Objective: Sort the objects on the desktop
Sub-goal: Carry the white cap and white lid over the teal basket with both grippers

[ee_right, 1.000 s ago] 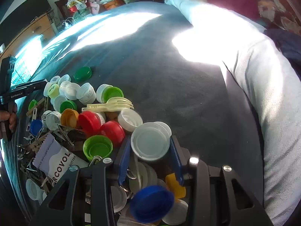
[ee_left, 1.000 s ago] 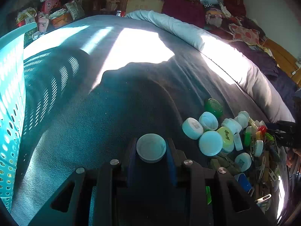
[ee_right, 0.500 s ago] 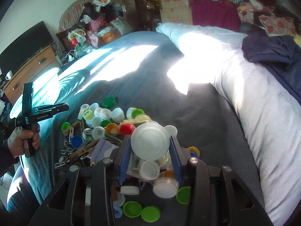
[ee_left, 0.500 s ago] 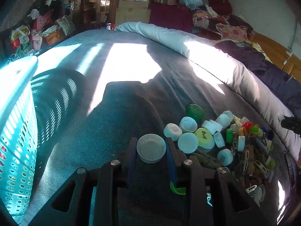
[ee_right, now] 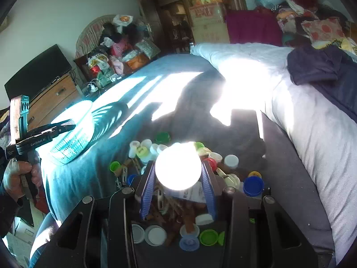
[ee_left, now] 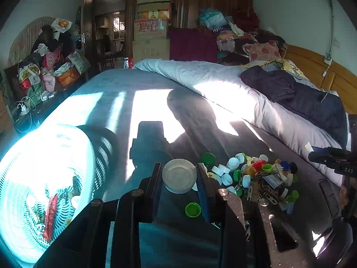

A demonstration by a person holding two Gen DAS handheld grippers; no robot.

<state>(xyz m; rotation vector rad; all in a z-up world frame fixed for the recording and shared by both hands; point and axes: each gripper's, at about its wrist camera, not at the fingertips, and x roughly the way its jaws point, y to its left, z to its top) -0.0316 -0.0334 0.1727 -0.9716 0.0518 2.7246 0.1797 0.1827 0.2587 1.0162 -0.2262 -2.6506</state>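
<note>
Sorting barely begun: left gripper clenched white cap, right gripper clenched white lid, both above bed. Teal basket held few items; big pile of caps left on blanket.

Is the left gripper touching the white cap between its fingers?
Touching. The left wrist view shows the left gripper with a finger pressed against each side of the white cap, no gap, holding it above the bed.

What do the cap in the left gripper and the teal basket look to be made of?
Cap in the left gripper: likely plastic, off-white, smooth moulded rim, dull sheen. Teal basket: likely rigid plastic; sunlight glows through its perforated walls.
</note>
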